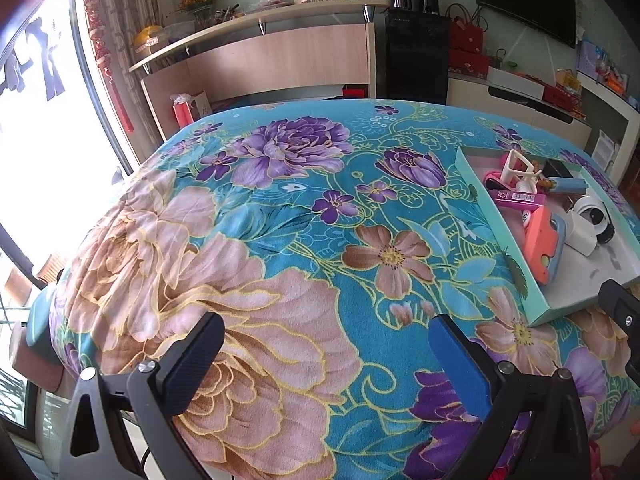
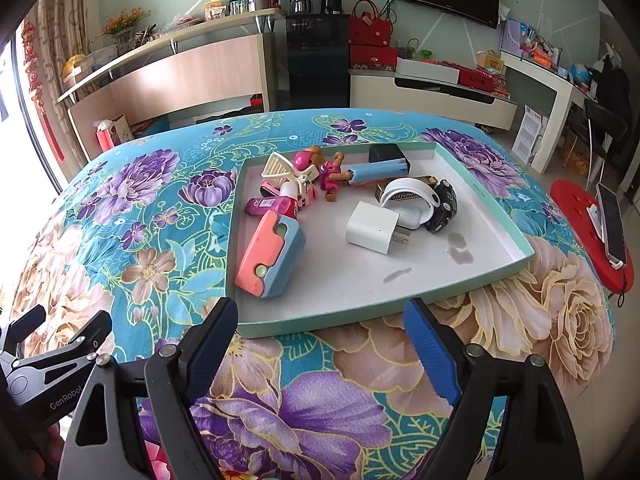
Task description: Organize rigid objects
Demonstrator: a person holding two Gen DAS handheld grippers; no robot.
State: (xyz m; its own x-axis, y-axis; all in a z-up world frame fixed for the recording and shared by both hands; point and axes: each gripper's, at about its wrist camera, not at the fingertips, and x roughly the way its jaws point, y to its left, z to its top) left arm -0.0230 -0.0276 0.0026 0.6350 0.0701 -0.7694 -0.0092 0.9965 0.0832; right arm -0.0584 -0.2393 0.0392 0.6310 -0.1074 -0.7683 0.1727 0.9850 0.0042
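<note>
A shallow teal-rimmed tray lies on the flowered table. In it lie a pink-and-blue case, a white charger plug, a white band with a black watch, a pink toy figure, a blue tube, a pink bottle and a cream fan. My right gripper hangs open just before the tray's near rim, holding nothing. My left gripper is open over bare cloth, left of the tray; the case shows there too.
A red stool with a phone on it stands right of the table. Behind are a wooden counter, a black cabinet and a low white unit. The left half of the cloth bears nothing.
</note>
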